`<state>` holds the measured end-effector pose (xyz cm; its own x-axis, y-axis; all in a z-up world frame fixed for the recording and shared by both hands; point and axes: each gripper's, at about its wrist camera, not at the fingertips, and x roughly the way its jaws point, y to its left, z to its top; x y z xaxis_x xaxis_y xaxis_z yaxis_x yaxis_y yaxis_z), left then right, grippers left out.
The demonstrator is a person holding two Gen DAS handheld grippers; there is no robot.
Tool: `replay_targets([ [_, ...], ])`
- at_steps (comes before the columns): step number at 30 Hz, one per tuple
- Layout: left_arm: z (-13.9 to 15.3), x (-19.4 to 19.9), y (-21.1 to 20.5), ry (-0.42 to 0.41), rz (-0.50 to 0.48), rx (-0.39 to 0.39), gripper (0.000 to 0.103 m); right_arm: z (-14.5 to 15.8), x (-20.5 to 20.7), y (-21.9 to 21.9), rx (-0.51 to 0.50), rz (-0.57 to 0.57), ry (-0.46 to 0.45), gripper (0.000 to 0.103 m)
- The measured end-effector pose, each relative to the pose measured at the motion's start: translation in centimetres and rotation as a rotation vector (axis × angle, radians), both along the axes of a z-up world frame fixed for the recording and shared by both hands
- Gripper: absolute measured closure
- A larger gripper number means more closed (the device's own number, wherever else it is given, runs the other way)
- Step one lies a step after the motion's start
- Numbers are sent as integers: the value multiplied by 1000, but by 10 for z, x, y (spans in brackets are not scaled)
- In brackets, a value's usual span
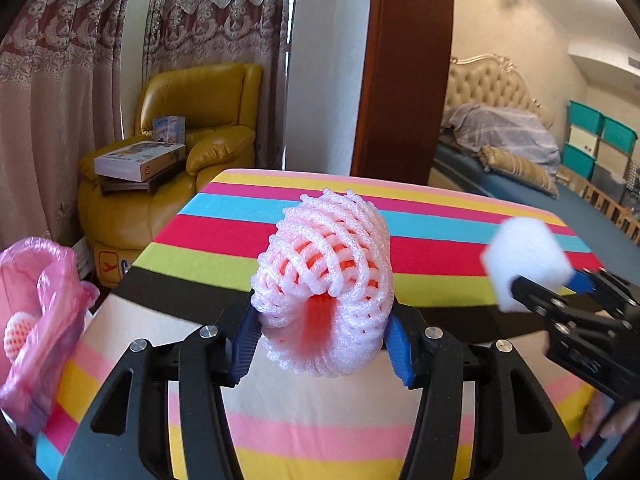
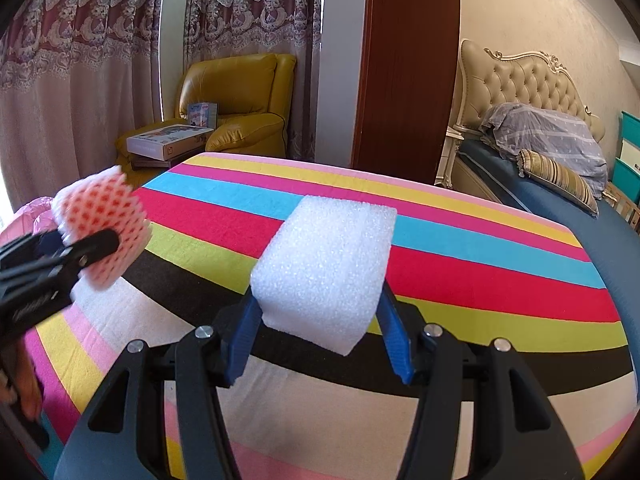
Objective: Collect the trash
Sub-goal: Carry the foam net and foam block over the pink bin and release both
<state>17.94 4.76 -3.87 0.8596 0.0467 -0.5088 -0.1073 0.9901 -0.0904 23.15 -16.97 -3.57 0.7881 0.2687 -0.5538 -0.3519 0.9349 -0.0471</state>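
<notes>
Two tools over striped worktop [image 1: 280, 208]: left tool [image 1: 322, 344] clamps pink foam fruit net [image 1: 324, 280]; right tool [image 2: 320, 338] clamps white foam block [image 2: 324, 264]. Pink bag [image 1: 36, 320] at left.

Pink bag [image 1: 36, 320] cut by left edge; hand [image 2: 28, 396] blurred, mostly hidden

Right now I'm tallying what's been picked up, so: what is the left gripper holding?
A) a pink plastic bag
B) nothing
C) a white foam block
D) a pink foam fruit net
D: the left gripper has its blue pads pressed on the pink foam fruit net, lifted off the striped table.
</notes>
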Motion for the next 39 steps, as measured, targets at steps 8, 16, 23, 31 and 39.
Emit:
replay_targets([
  [8,3,-22,-14,-38,-3,27,51,1,-4,1,10,5,-23,49],
  [16,5,-31,-17,-48,-5,55,51,6,-17,-2,56,61,-68,49],
  [23,7,-39,-19,-61,-6,87,51,9,-26,-4,109,84,-40,49],
  [31,10,-50,-19,-83,3,104,51,15,-48,9,110,141,-56,49],
  [39,18,-67,-13,-114,17,123,51,20,-59,15,105,170,-60,49],
])
